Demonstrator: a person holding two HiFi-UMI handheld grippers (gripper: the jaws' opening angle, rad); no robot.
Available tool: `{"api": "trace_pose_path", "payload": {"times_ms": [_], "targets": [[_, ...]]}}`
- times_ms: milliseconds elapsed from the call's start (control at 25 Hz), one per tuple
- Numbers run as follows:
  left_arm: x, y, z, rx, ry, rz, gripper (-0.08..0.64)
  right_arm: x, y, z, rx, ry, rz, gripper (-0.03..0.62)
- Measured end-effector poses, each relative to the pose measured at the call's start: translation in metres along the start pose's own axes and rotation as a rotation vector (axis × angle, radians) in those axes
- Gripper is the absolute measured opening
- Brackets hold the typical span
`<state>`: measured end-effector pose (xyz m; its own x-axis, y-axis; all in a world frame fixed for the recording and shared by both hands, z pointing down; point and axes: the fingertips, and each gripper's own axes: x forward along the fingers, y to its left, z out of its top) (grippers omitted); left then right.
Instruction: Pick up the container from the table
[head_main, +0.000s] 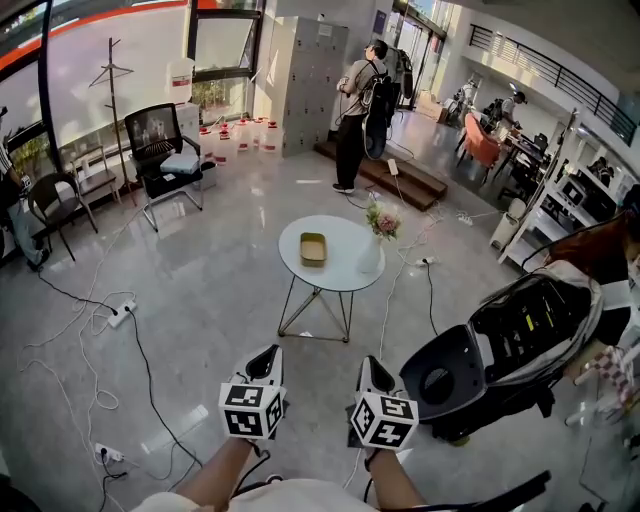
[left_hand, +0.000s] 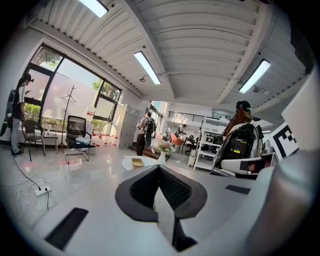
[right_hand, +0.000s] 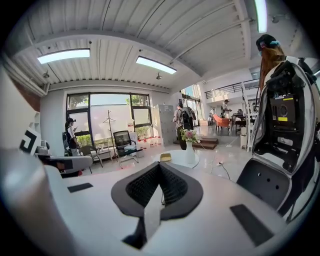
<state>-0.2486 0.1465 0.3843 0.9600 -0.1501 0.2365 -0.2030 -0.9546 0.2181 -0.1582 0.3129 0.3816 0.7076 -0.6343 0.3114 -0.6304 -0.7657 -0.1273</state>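
**Both grippers closed and empty, the container waiting on a round table across the room**

At far left a black mesh office chair (head_main: 162, 145) stands by tall windows. White cables (head_main: 70, 335) trail over the glossy grey floor, probably feeding equipment around the room.

Low in the head view, the left gripper (head_main: 266, 358) reaches out from a bare forearm, with its marker cube facing up. Its own view shows two dark, ribbed, wedge-shaped pads (left_hand: 144, 187) meeting tip to tip, with nothing between them.

Ahead and well apart from both grippers stands a small round table (head_main: 345, 278). It has a smooth white top on thin metal legs. The container (head_main: 313, 248) lies flat a little left of the table's centre. It is a shallow, mustard-yellow, rectangular tray with rounded corners and looks rigid and light. A slim white vase (head_main: 370, 258) of pink flowers stands near it, but apart, toward the table's right edge. A reach from the left side would likely keep clear of the vase.

The right gripper (head_main: 372, 366) mirrors the left, with its ribbed jaws fully together and nothing in them. Both point toward the table, so the approach seems yet to begin.

At far right sits a large black-and-white moulded casing (head_main: 500, 350), hinged open.
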Motion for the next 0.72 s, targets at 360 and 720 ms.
{"api": "trace_pose_path", "payload": {"times_ms": [360, 720], "targets": [[0.009, 0.02, -0.001, 0.007, 0.04, -0.051, 0.017, 0.014, 0.016, -0.011, 0.026, 0.019, -0.036, 0.025], [0.039, 0.028, -0.007, 0.005, 0.072, -0.045, 0.017, 0.037, -0.005, -0.015, 0.058, 0.041, -0.073, 0.025]]}}
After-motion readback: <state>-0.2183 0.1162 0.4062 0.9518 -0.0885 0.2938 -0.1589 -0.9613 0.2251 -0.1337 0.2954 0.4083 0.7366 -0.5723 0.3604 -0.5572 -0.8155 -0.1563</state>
